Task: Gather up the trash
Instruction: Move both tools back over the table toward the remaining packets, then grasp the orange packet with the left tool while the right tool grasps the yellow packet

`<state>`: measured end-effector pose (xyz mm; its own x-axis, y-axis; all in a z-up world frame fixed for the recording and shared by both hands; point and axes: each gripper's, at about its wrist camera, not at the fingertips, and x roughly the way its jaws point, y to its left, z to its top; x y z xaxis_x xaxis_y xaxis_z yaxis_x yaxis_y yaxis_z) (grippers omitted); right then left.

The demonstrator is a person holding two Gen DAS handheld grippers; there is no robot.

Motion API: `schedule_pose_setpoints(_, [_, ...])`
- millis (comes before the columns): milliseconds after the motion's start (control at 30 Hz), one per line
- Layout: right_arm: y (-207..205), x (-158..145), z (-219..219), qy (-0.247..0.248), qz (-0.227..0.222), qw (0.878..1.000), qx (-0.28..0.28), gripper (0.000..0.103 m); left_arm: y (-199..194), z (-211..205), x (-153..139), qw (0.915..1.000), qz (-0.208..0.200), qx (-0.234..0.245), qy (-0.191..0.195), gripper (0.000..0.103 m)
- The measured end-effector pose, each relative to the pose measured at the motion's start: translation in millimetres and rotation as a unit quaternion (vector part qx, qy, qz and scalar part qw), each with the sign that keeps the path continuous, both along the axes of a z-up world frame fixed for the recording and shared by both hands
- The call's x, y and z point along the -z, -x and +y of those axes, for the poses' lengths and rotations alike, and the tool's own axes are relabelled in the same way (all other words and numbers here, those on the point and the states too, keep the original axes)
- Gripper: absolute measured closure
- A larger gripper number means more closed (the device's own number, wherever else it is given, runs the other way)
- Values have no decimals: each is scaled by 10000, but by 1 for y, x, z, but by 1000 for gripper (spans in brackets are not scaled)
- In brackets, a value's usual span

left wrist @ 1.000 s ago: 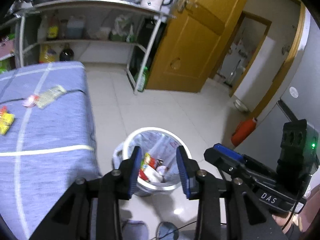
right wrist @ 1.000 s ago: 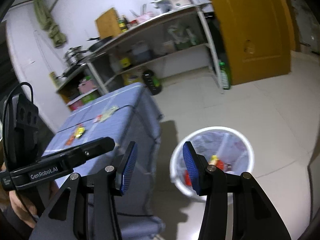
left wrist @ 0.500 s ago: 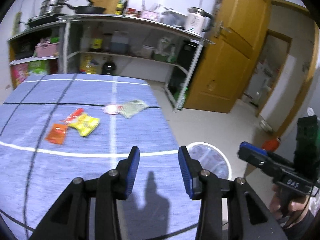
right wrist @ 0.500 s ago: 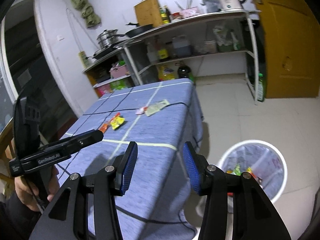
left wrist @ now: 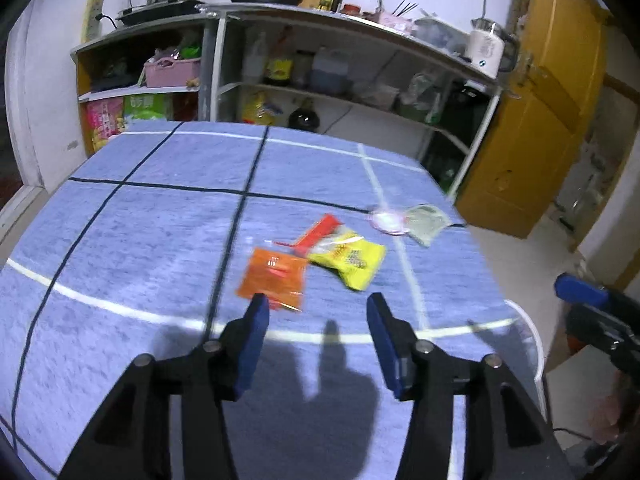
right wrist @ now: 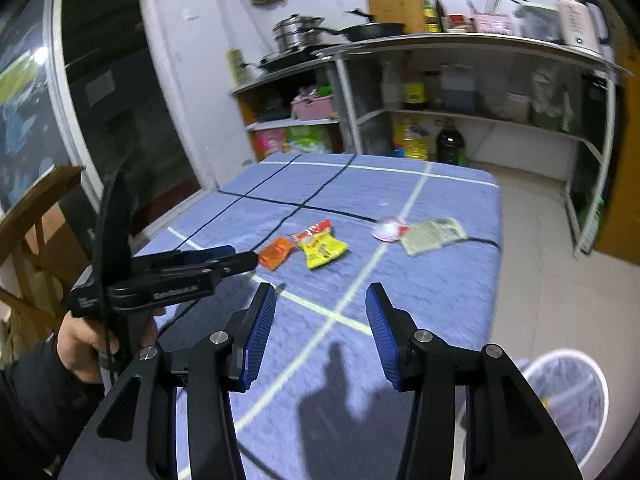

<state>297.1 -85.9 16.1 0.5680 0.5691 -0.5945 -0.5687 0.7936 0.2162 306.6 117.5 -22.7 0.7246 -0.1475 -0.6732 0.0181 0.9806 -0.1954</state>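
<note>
Several wrappers lie on the blue tablecloth: an orange packet, a yellow packet, a red strip, a pink-white wrapper and a grey-green wrapper. My left gripper is open and empty, just short of the orange packet. My right gripper is open and empty above the near part of the table, with the yellow packet, orange packet and grey-green wrapper ahead. The left gripper shows side-on there. The white trash bin stands on the floor at lower right.
Metal shelves with bottles, pots and a kettle stand behind the table. A yellow door is at the right. A wooden chair and a dark glass door are at the left.
Both grippers swung from over the trash bin to over the table and moved closer to the wrappers. Both stayed open and empty.
</note>
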Motion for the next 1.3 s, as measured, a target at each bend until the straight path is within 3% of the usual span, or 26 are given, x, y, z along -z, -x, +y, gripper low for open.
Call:
schedule_pose_setpoints(200, [-30, 14, 26, 99, 154, 9998, -90, 55, -34, 11, 24, 9988, 414, -28, -268, 49])
schedule_pose_setpoints(400, [-56, 27, 45, 220, 243, 9993, -180, 55, -54, 8, 28, 9980, 536, 103, -325, 45])
schedule_pose_setpoints(533, [-73, 36, 50, 317, 291, 9988, -215, 55, -57, -5, 30, 9950, 605, 224, -764, 42])
schedule_pose_setpoints(567, [-77, 38, 53, 330, 311, 9987, -243, 55, -58, -8, 30, 9937, 616, 227, -912, 45])
schedule_pose_setpoints(600, [-82, 41, 55, 366, 335, 9984, -280, 55, -57, -10, 30, 9923, 622, 186, -1051, 54])
schedule_pose_setpoints(767, [-102, 51, 72, 642, 402, 9961, -461, 55, -52, -1, 27, 9939, 541, 126, -952, 64])
schedule_pose_setpoints(833, [-109, 56, 80, 800, 382, 9948, -505, 55, -48, 3, 24, 9950, 454, 101, -878, 73])
schedule_pose_setpoints(900, [-115, 60, 88, 933, 368, 9934, -565, 55, -43, 8, 23, 9951, 435, 56, -886, 89])
schedule_pose_setpoints(1167, [-124, 69, 122, 1367, 336, 9847, -1031, 54, -37, 26, 24, 9975, 451, 30, -535, 96])
schedule_pose_setpoints(1300, [-128, 82, 134, 1764, 374, 9792, -928, 54, -36, 33, 22, 9983, 426, 25, -402, 98])
